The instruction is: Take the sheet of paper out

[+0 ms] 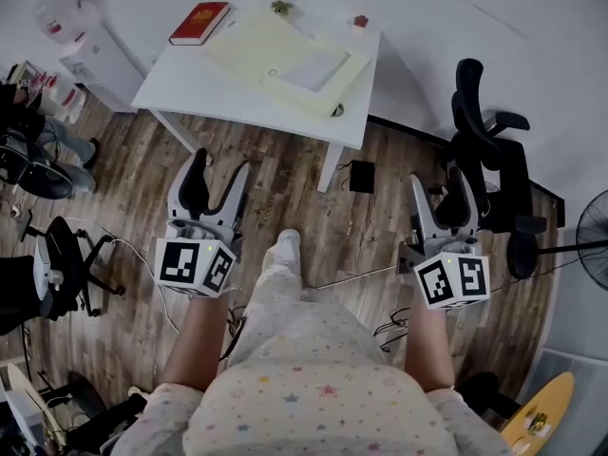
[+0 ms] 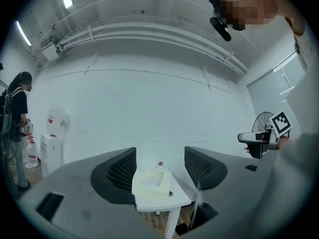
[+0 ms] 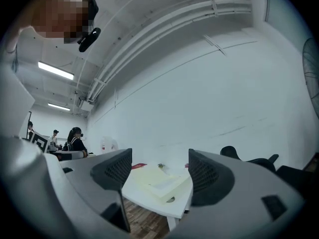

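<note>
Two grippers, both empty, and I'm well short of the work. My left gripper [image 1: 220,174] has its fingers [image 2: 118,172] spread wide with nothing between them. My right gripper [image 1: 440,196] matches, fingers [image 3: 212,176] wide apart, ready, I'd say, for either to close on a thin edge on arrival. Both point level over the wood floor [image 1: 285,179] at the desk [image 1: 180,88]. On it lies a pale yellow folder [image 1: 252,50]. The sheet of paper [image 1: 313,67] shows white in its open part, not yet out. At the far left corner sits a red book [image 1: 199,23], apart from the folder.
</note>
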Demonstrator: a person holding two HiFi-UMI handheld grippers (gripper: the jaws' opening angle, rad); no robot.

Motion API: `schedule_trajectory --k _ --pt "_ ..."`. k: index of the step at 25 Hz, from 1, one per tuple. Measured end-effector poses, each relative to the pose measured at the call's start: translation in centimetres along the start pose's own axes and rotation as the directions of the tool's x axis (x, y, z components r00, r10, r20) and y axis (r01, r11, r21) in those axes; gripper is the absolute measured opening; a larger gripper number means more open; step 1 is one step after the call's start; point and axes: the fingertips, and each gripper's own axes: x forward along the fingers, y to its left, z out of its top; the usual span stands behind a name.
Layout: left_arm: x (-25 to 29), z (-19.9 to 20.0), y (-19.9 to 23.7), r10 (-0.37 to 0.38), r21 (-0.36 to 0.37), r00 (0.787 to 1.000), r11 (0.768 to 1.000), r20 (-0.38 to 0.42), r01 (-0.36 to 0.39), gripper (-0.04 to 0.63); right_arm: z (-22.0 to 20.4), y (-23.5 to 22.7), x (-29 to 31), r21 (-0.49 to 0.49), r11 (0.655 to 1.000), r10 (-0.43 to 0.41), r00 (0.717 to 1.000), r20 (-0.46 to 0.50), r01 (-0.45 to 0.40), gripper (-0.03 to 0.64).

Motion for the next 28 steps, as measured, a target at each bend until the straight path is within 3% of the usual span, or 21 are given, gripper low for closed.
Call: schedule_trajectory --k 11,20,28 --pt "12.4 -2.0 5.0 -0.061 -0.032 0.998 0.998 -0.035 0.06 0.278 -0.1 -4.2 10.3 -0.019 0.997 -0.071 0.997 -0.031 0.071 0.336" --pt "20.8 -2.4 10.9 -0.091 -0.033 0.995 0.995 -0.034 0.09 0.278 -2.1 -3.6 21.3 -0.042 0.996 -0.078 0.995 -0.062 0.076 0.335" --pt "26.8 -4.7 11.7 -0.102 -0.057 0.992 0.994 -0.074 0.098 0.278 -3.1 -6.6 25.8 -0.04 0.995 -0.099 0.991 -0.096 0.095 0.334"
